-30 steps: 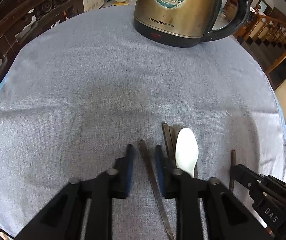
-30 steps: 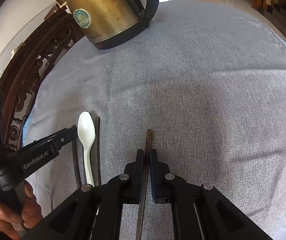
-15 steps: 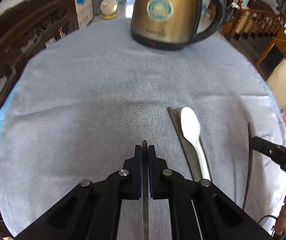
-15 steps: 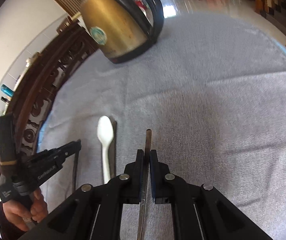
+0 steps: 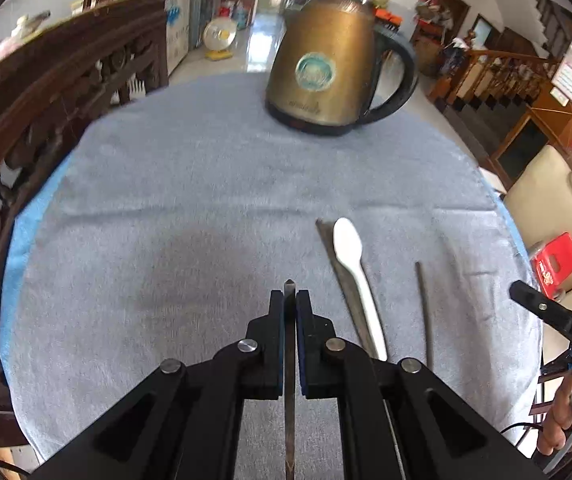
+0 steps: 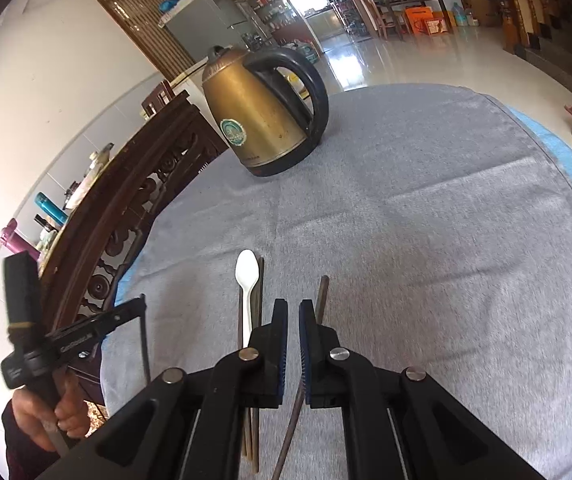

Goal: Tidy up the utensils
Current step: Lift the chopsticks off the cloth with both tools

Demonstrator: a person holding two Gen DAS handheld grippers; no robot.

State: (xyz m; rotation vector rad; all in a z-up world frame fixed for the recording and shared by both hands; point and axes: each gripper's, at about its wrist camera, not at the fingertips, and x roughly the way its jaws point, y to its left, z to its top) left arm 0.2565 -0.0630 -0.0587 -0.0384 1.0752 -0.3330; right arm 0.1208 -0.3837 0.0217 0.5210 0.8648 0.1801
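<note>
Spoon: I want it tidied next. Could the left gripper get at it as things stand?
Probably not yet. Nothing lies over the spoon and the way to it looks free, but the left gripper has its jaws shut on a chopstick, which it would have to set down first.

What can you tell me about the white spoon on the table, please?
The white spoon looks like smooth plastic, with an oval bowl and a slim handle. It lies flat on the grey cloth, its bowl pointing toward the kettle. It rests along and partly upon dark chopsticks. Neither gripper touches it; its handle end is hidden behind the gripper body.
</note>
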